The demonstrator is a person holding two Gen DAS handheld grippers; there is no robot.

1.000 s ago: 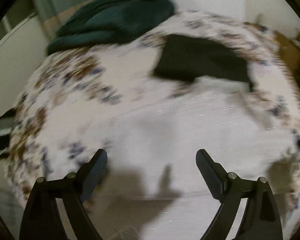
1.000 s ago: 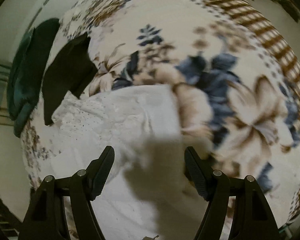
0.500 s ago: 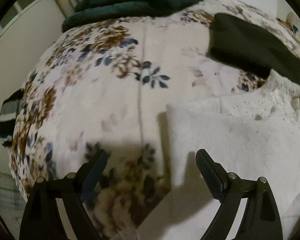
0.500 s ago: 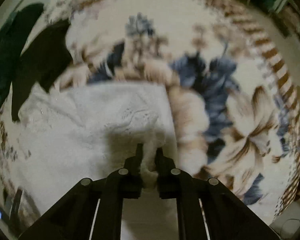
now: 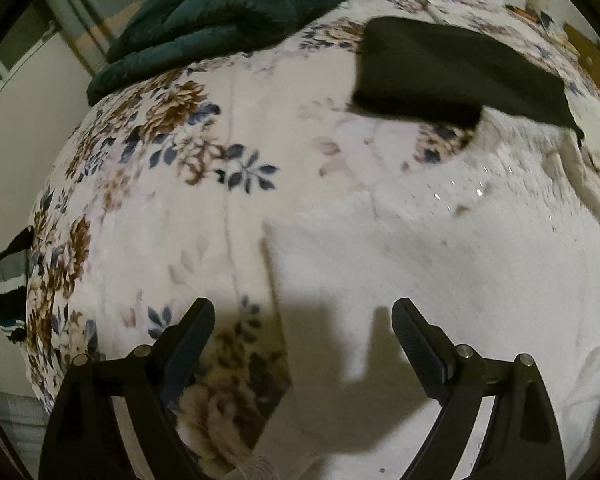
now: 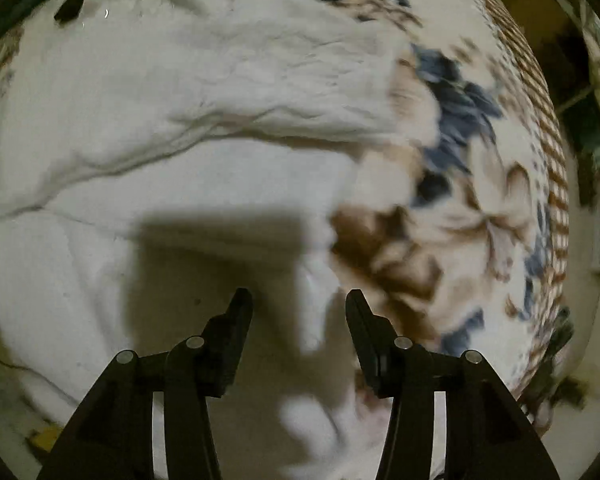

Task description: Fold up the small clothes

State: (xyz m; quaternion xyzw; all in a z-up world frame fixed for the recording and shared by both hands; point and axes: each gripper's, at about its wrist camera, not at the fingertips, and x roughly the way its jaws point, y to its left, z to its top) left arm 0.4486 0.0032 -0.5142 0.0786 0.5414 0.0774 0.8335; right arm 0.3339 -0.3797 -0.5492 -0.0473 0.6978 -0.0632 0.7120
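1. Left gripper: fingers spread wide, gripping nothing. It hangs above the left edge of the white fluffy knitted garment, one finger over the bedspread, the other over the garment.
2. Right gripper: fingers parted to a moderate gap, holding nothing, poised over the garment near its right edge.
3. The garment lies spread on the cream floral plush bedspread. In the right wrist view a folded-over layer crosses its upper part, with a creased edge along its lower side.
4. Beyond the garment, a flat black cloth lies on the bedspread; its near edge touches or overlaps the garment's far edge.
5. At the far left corner of the bedspread rests a bunched dark green plush blanket.
6. A black-and-white striped fabric shows at the bedspread's left edge.
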